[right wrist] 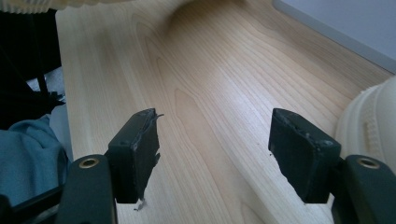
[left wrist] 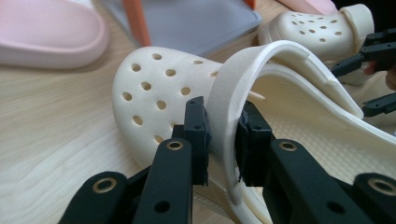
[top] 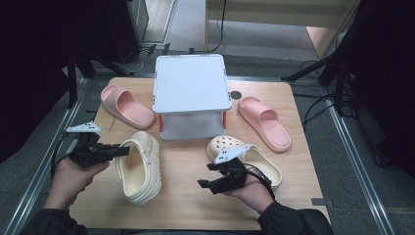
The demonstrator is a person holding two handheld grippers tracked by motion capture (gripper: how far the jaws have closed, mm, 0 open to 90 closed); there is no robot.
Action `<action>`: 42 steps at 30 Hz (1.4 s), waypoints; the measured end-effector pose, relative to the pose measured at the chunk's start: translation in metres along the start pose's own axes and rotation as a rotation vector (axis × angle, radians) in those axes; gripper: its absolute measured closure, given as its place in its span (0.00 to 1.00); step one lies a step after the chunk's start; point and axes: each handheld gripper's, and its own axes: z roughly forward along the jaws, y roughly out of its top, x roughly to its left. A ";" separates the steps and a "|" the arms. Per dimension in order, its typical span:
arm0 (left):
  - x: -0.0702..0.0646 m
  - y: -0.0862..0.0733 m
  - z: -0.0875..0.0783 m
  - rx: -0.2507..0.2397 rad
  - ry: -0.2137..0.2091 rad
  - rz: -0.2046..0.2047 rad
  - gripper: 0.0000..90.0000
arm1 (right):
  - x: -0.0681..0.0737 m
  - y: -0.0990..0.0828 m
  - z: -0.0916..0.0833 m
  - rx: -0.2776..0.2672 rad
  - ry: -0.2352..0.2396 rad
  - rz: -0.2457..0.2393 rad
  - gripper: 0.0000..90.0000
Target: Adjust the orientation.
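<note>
A cream clog [top: 142,171] lies at the front left of the wooden table [top: 186,205], tipped somewhat so its ridged sole shows. My left gripper [top: 123,150] is shut on its heel strap [left wrist: 229,102], one pad on each side of the band. A second cream clog [top: 266,169] sits at the front right and is also seen as the far clog [left wrist: 322,30]. My right gripper [top: 204,176] hovers just left of it, open, with bare wood between its pads [right wrist: 135,149]. Its own camera catches that clog's edge [right wrist: 369,121] on the right.
A white two-level stand [top: 192,83] with orange posts occupies the table's middle back. One pink slide [top: 126,106] lies left of it and another pink slide [top: 265,122] to its right. A metal frame rail [top: 352,147] runs along each side of the table.
</note>
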 end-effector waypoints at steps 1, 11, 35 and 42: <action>-0.002 0.003 0.005 0.006 -0.017 0.009 0.85 | 0.000 -0.001 -0.002 -0.003 -0.009 0.007 0.37; -0.018 0.019 0.030 0.057 -0.060 0.071 0.85 | 0.001 -0.008 -0.009 -0.019 -0.042 0.037 0.38; -0.042 0.024 0.076 0.142 -0.124 0.172 0.82 | 0.004 -0.017 -0.019 -0.039 -0.073 0.081 0.38; -0.044 0.021 0.083 0.174 -0.157 0.162 0.76 | 0.007 -0.016 -0.017 -0.043 -0.063 0.079 0.38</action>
